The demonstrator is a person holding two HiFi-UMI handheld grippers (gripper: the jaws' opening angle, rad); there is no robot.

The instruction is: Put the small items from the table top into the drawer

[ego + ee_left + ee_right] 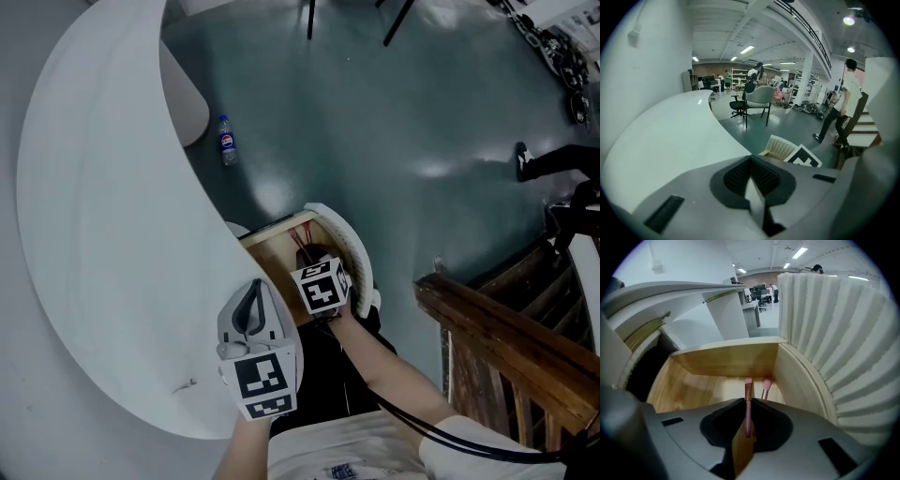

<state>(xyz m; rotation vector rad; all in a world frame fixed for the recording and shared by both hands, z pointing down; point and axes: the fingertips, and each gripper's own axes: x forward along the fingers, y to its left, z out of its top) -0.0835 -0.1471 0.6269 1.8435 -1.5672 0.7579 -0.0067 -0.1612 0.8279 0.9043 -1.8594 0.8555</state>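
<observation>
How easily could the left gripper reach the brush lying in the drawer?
Probably not easily: the left gripper is over the table top, and the right gripper, fingers shut on another pink brush, blocks the open drawer.

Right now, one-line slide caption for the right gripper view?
Right gripper holds a pink brush over the open wooden drawer, a second pink brush already inside.

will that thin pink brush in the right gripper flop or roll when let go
The pink brush juts straight from the fingers, so probably stiff. Slim, so likely light. It might roll a little, but the drawer walls should contain it.
</observation>
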